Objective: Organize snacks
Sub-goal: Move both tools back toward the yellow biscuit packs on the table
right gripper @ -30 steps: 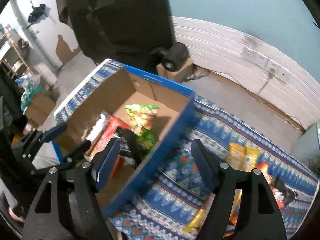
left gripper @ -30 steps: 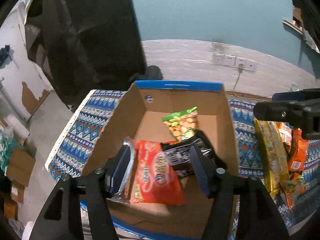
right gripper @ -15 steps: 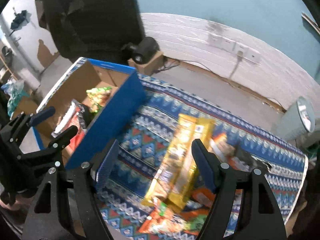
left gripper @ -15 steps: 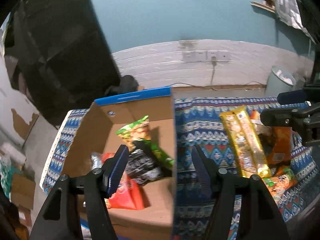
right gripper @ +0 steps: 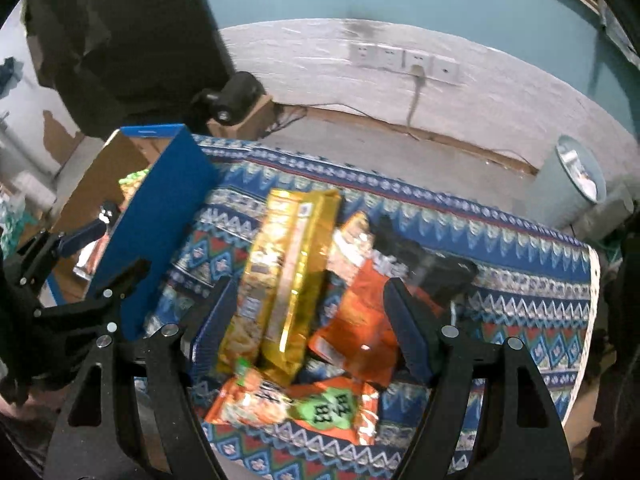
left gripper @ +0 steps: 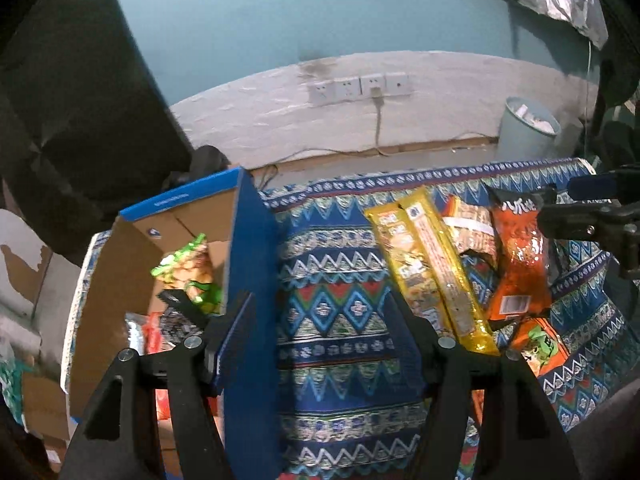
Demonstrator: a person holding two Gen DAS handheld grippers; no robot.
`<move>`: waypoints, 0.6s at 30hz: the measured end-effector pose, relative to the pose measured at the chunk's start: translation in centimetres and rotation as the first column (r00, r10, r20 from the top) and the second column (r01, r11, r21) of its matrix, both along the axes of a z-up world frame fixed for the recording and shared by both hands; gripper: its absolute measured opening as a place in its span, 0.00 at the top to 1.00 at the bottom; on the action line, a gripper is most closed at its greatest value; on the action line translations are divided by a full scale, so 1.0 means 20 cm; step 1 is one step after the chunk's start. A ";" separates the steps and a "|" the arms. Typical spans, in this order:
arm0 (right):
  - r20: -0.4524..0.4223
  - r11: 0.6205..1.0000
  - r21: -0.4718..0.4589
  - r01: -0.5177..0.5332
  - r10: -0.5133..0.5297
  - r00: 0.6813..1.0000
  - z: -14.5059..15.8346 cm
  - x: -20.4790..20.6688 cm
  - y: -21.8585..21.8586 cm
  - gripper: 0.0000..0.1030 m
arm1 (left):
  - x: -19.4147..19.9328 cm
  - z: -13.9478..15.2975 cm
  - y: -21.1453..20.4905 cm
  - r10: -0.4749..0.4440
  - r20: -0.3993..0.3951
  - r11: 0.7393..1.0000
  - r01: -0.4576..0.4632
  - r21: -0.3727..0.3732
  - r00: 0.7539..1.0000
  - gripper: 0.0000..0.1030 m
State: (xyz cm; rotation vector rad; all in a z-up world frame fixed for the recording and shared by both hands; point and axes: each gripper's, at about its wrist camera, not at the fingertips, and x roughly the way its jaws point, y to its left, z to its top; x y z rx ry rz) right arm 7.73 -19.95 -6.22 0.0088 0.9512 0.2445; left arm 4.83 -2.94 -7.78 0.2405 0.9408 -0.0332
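Note:
A blue cardboard box [left gripper: 252, 264] stands on the left of the patterned cloth [left gripper: 336, 280] and holds several snack packs, a green one [left gripper: 188, 268] among them. It also shows in the right wrist view [right gripper: 160, 216]. Loose snacks lie to its right: two long yellow packs [right gripper: 284, 276], an orange bag [right gripper: 360, 320], an orange-and-green pack [right gripper: 304, 404] and a dark pack [right gripper: 436, 272]. My left gripper [left gripper: 324, 328] is open and empty above the cloth beside the box's right wall. My right gripper [right gripper: 308, 320] is open and empty above the snack pile.
A pale blue bin [right gripper: 576, 176] stands on the floor beyond the table's right end. A small cardboard box with a dark object [right gripper: 236, 100] sits on the floor behind the table. The wall with sockets [right gripper: 404, 60] runs along the back.
Both grippers have swung to the right, from over the box to over the cloth and the loose snack pile. Both stayed open and empty.

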 end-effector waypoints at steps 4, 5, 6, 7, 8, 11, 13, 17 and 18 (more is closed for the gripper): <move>-0.028 0.999 -0.006 0.033 -0.034 0.999 -0.07 0.00 -0.07 0.26 | 0.04 -0.05 -0.03 0.003 -0.051 0.999 -0.004 -0.033 0.999 0.35; -0.036 0.999 -0.011 0.042 -0.042 0.998 -0.09 0.00 -0.08 0.26 | 0.05 -0.06 -0.04 0.005 -0.062 0.999 -0.007 -0.038 0.998 0.35; -0.045 0.999 -0.017 0.051 -0.051 0.998 -0.11 0.01 -0.10 0.26 | 0.06 -0.07 -0.05 0.006 -0.072 0.999 -0.009 -0.042 0.997 0.35; -0.054 0.998 -0.022 0.057 -0.058 0.997 -0.14 0.01 -0.10 0.26 | 0.07 -0.09 -0.06 0.008 -0.081 0.999 -0.011 -0.046 0.997 0.35; -0.062 0.998 -0.026 0.061 -0.062 0.996 -0.15 0.02 -0.11 0.26 | 0.08 -0.10 -0.06 0.010 -0.092 0.999 -0.015 -0.051 0.996 0.35; -0.081 0.996 -0.040 0.074 -0.077 0.994 -0.21 0.04 -0.12 0.26 | 0.12 -0.15 -0.08 0.015 -0.126 0.997 -0.024 -0.072 0.992 0.34; -0.090 0.995 -0.053 0.087 -0.092 0.992 -0.24 0.06 -0.13 0.26 | 0.14 -0.18 -0.09 0.016 -0.142 0.997 -0.027 -0.078 0.990 0.34; -0.106 0.991 -0.068 0.117 -0.123 0.987 -0.30 0.09 -0.15 0.26 | 0.19 -0.26 -0.13 0.018 -0.179 0.997 -0.032 -0.076 0.984 0.34; -0.109 0.990 -0.067 0.126 -0.133 0.985 -0.32 0.10 -0.16 0.26 | 0.20 -0.28 -0.13 0.018 -0.187 0.997 -0.032 -0.075 0.982 0.34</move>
